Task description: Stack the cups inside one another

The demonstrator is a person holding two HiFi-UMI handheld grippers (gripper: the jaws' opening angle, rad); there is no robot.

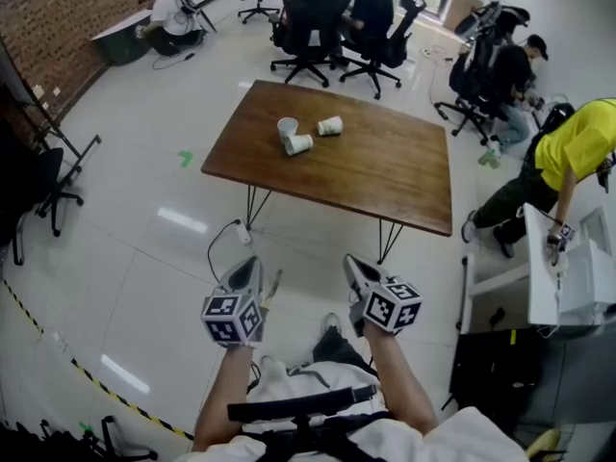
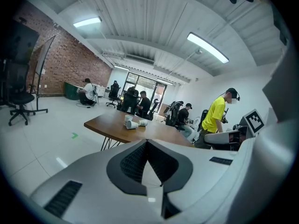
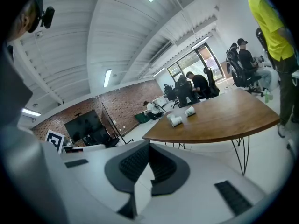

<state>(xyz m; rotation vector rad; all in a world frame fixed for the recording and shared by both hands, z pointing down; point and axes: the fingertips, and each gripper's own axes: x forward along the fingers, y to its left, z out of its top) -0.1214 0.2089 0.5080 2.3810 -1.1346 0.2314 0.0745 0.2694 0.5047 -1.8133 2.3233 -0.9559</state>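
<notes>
Head view | white tapered cups [image 1: 299,143] | glossy wooden table [image 1: 385,171]

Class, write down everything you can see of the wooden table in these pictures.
The table has a brown, wood-look top, roughly rectangular with rounded corners, on thin black wire legs. It stands level on the pale tiled floor. Most of the top is bare; three white cups rest near its far left corner, one upright, two on their sides.
</notes>
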